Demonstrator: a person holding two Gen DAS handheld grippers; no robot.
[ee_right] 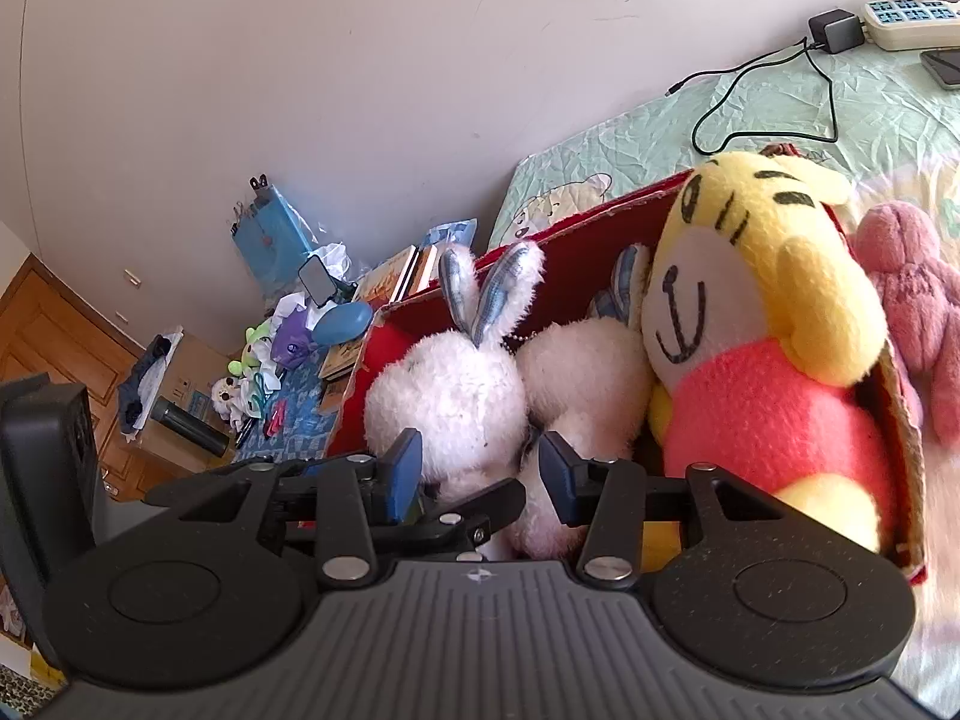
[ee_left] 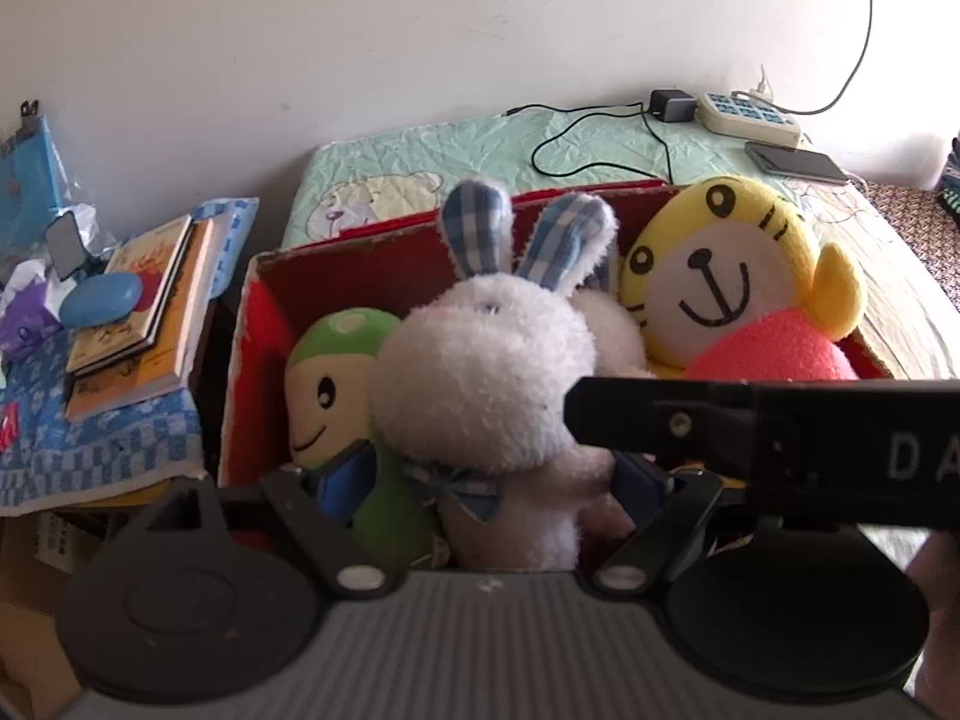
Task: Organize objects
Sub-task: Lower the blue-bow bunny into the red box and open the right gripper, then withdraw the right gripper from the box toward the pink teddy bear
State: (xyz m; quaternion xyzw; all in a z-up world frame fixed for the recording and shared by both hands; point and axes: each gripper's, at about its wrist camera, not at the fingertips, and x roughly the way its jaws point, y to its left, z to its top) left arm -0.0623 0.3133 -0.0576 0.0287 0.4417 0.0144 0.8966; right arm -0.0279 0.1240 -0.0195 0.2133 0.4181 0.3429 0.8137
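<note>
Left tongs (ee_left: 492, 480) straddle fluffy white rabbit (ee_left: 486, 372) in cardboard box (ee_left: 240, 360).

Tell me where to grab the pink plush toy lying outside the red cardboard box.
Probably from above, closing across one of the rounded lobes of the pink plush toy. It lies on the bed against the outer right wall of the red cardboard box, so that side is blocked; its soft lobes should pinch easily. Its lower part is out of view.
</note>
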